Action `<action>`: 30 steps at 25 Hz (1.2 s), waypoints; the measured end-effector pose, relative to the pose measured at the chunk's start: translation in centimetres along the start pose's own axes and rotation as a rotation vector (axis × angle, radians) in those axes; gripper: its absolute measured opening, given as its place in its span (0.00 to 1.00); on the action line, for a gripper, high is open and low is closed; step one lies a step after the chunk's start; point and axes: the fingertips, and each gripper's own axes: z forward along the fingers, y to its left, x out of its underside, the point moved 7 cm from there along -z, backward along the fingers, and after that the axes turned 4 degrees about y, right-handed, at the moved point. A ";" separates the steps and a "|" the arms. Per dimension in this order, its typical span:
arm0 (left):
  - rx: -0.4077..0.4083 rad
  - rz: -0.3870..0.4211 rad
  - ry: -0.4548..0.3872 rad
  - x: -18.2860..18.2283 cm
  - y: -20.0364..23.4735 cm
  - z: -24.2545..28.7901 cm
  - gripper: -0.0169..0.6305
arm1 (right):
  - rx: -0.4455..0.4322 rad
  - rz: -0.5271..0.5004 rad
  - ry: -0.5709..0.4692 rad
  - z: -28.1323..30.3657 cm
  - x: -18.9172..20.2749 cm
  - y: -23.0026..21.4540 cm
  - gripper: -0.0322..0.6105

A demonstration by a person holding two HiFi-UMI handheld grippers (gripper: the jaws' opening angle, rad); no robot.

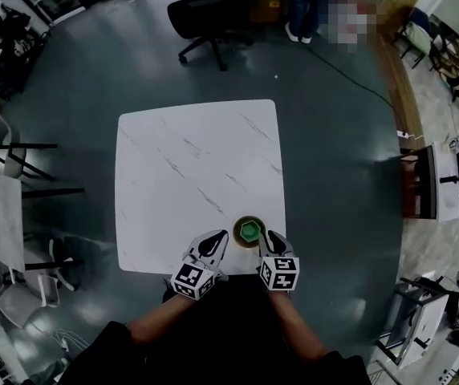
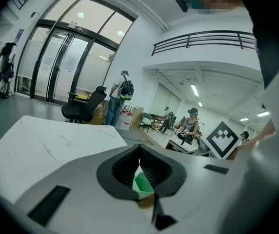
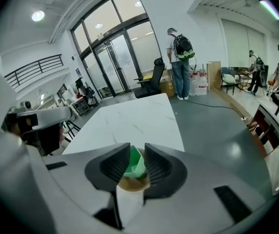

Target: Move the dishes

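Observation:
A small green hexagonal dish [image 1: 250, 230] sits inside a brown round plate [image 1: 241, 241] near the front right edge of the white marble table [image 1: 189, 167]. My right gripper [image 1: 273, 240] is at the plate's right side. In the right gripper view its jaws [image 3: 137, 160] are closed on the green dish [image 3: 133, 165], with the brown plate [image 3: 132, 183] below. My left gripper [image 1: 217, 239] lies just left of the plate. Its tips [image 2: 139, 152] touch each other, and the green dish [image 2: 142, 184] shows through the gap behind them.
A black office chair [image 1: 205, 18] and a standing person [image 1: 302, 6] are beyond the table's far edge. Chairs and a second table [image 1: 5, 207] stand to the left. Desks and clutter [image 1: 446, 183] line the right side.

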 end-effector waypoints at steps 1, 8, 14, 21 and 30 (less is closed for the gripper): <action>-0.013 0.006 -0.004 -0.1 0.3 0.2 0.05 | -0.004 -0.003 0.012 0.5 0.0 -0.2 0.21; -0.035 0.001 -0.022 -0.8 2.3 -0.2 0.05 | -0.009 0.064 0.121 4.5 1.2 -0.9 0.21; 0.001 0.027 0.004 -0.5 4.0 -1.8 0.05 | 0.045 0.030 0.165 6.0 2.3 -0.4 0.16; 0.014 0.008 0.005 -0.4 5.2 -3.2 0.05 | 0.125 0.022 0.124 5.1 1.7 0.4 0.10; 0.051 -0.012 -0.018 0.1 6.4 -5.2 0.05 | 0.146 0.025 0.042 2.3 -1.3 3.2 0.10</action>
